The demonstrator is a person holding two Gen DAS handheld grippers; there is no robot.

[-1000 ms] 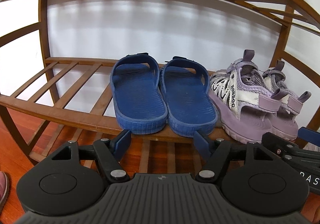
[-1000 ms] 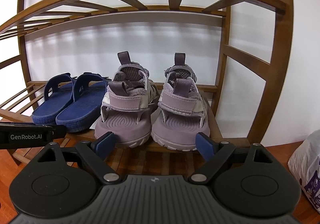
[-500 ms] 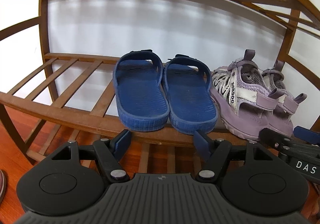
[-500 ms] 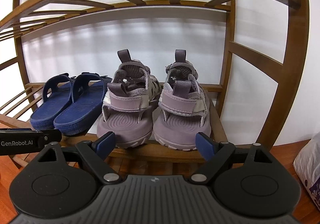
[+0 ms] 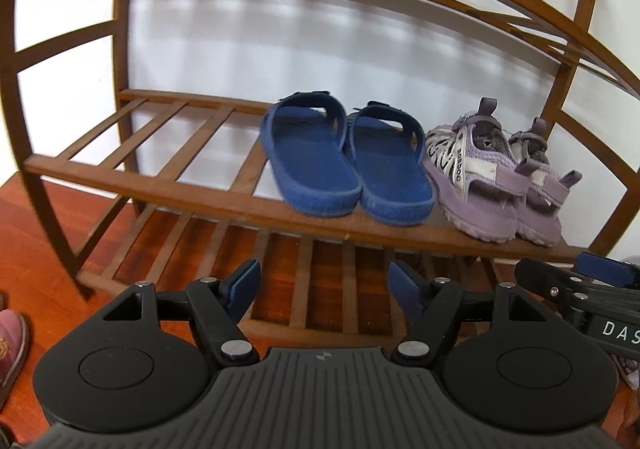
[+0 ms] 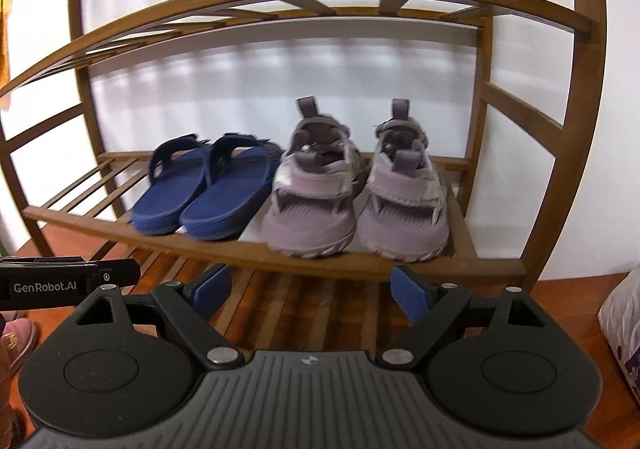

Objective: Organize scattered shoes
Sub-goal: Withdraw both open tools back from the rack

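Shoes stand on the shelf [image 5: 160, 185] ahead of my grippers: blue slippers [image 5: 344, 165] beyond my left gripper [image 5: 324, 285], purple sandals [image 6: 356, 201] beyond my right gripper [image 6: 310, 287]. Both grippers are open and hold nothing.

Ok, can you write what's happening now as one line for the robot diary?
left gripper: open, empty | right gripper: open, empty | blue slippers: paired on shelf | purple sandals: paired beside them | pink shoe: on floor
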